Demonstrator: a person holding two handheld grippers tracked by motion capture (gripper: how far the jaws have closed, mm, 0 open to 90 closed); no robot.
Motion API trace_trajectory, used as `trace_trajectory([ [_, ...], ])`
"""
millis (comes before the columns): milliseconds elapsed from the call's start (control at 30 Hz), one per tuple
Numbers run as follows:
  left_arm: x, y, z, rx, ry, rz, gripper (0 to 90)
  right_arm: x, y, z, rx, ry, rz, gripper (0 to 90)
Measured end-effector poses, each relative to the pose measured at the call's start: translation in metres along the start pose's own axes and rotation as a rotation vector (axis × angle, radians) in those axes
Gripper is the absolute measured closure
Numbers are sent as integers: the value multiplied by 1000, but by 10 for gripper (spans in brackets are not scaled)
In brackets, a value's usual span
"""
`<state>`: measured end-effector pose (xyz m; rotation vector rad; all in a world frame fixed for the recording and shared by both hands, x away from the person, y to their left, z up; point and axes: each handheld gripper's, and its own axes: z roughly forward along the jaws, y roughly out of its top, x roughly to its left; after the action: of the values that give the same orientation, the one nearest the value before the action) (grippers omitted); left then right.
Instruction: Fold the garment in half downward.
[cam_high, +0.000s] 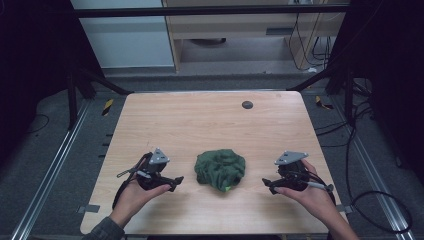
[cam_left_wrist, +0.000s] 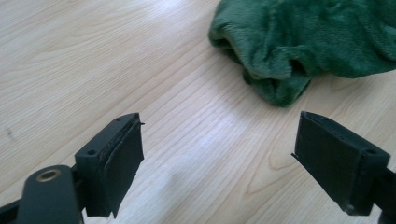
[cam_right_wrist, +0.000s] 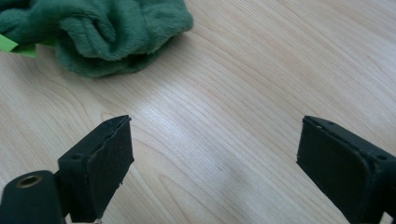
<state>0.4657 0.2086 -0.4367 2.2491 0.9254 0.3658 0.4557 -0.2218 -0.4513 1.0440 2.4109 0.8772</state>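
Crumpled green cloth on table, bright tag in right gripper view, both hand-held grippers spread

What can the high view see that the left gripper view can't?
The high view alone takes in the person's hands, the right claw, the dark round spot near the table's far edge, and the floor with cables. The left gripper view alone gives a close look at the left claw with its jaws wide apart over bare wood. Both share the crumpled green cloth and the wooden table.
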Motion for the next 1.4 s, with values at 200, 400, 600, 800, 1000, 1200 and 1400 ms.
trace_trajectory([
  [200,16,-7,-4,14,26,-30,101,-12,-1,4,11,0,46,71],
  [400,33,-17,-5,25,37,-45,63,-25,-3,11,32,-3,72,67],
  [600,48,-25,-7,22,50,-64,58,-36,-4,14,38,-7,89,66],
  [800,65,-33,-5,21,79,-93,50,-45,-6,19,47,-5,92,67],
  [1000,80,-41,-3,36,124,-105,55,-58,-8,30,75,-22,104,114],
  [1200,90,-46,0,35,153,-116,55,-66,-9,41,89,-40,118,114],
  [1400,102,-52,2,32,169,-139,55,-72,-9,47,91,-39,128,116],
])
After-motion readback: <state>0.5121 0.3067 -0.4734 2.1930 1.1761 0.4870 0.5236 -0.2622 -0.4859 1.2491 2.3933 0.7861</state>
